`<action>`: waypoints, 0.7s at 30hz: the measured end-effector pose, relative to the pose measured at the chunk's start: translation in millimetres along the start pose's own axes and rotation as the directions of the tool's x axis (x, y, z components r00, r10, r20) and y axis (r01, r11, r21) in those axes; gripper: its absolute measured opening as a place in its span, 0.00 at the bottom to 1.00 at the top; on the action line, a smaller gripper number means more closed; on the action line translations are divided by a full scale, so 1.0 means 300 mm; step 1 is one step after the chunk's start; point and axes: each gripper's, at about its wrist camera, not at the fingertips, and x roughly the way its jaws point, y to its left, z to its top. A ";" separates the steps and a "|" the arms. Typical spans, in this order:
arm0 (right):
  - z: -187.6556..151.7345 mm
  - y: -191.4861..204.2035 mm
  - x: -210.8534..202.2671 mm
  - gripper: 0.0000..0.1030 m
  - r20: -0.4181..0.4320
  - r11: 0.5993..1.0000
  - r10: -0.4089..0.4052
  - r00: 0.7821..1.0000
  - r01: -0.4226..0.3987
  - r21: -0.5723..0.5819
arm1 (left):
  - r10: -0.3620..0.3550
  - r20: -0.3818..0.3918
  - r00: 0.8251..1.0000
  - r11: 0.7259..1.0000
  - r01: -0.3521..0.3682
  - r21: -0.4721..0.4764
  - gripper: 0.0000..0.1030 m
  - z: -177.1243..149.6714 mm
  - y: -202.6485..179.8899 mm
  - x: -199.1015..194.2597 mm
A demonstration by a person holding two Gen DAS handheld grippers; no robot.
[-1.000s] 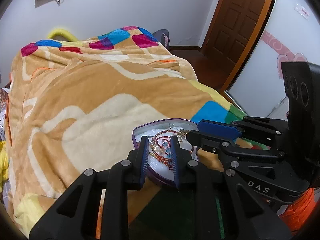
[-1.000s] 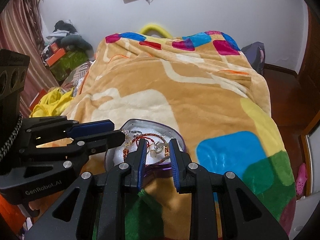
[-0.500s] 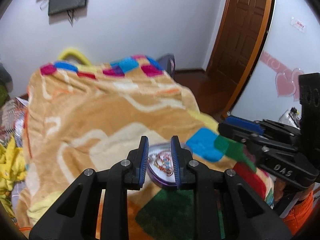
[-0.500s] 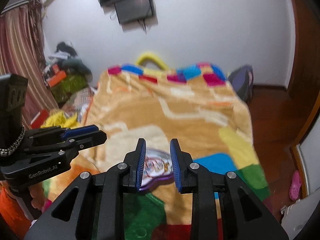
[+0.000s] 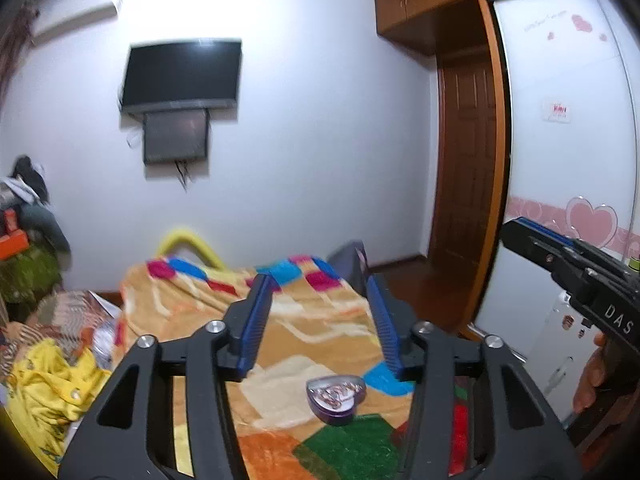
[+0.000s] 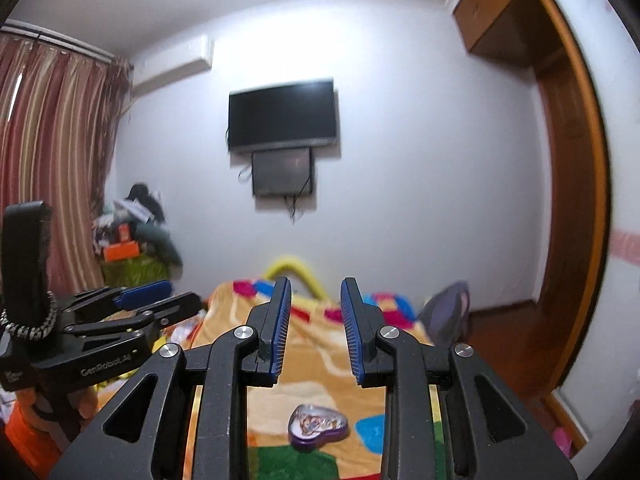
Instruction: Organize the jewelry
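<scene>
One purple heart-shaped tin of jewelry lies on the blanket. My left gripper and right gripper both hang spread and empty. Their bodies read "GenRobot.AI" and "DAS".

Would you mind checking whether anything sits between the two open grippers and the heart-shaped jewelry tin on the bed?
Nothing visible does. The heart-shaped tin lies alone on the blanket, below and ahead of the right gripper and the left gripper, with only bare blanket and open air between.

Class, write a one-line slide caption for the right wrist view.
Open right gripper raised above a heart-shaped purple tin of jewelry on the patchwork blanket, left gripper alongside.
</scene>
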 end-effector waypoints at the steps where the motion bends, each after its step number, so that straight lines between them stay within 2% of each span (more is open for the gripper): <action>1: 0.003 0.009 -0.018 0.29 0.015 1.000 -0.011 1.000 0.011 -0.003 | 0.007 0.016 1.000 1.000 -0.007 0.001 0.55 0.002 -0.001 -0.023; 5: -0.005 0.038 -0.067 0.43 0.048 0.998 -0.064 0.997 0.065 -0.009 | 0.038 0.061 0.997 0.999 -0.037 -0.003 0.68 -0.002 -0.005 -0.113; 7: -0.015 0.044 -0.072 0.55 0.044 0.997 -0.076 0.996 0.076 -0.003 | 0.051 0.068 0.996 0.999 -0.050 -0.012 0.83 -0.009 -0.004 -0.137; 9: -0.022 0.043 -0.066 0.66 0.041 0.996 -0.086 0.995 0.086 0.007 | 0.056 0.072 0.996 0.998 -0.055 -0.028 0.91 -0.019 0.002 -0.150; 12: -0.028 0.042 -0.082 0.83 0.045 0.993 -0.120 0.992 0.119 0.008 | 0.067 0.065 0.996 0.997 -0.064 -0.040 0.93 -0.033 0.008 -0.170; 14: -0.033 0.045 -0.088 0.88 0.050 0.990 -0.143 0.989 0.142 0.004 | 0.073 0.060 0.996 0.997 -0.070 -0.043 0.94 -0.044 0.010 -0.175; 16: -0.036 0.047 -0.089 0.98 0.048 0.988 -0.157 0.986 0.157 0.007 | 0.074 0.056 0.996 0.996 -0.071 -0.047 0.95 -0.048 0.012 -0.177; 21: -0.045 0.046 -0.098 0.99 0.035 0.986 -0.165 0.986 0.165 0.008 | 0.080 0.051 0.996 0.996 -0.078 -0.043 0.95 -0.065 -0.002 -0.193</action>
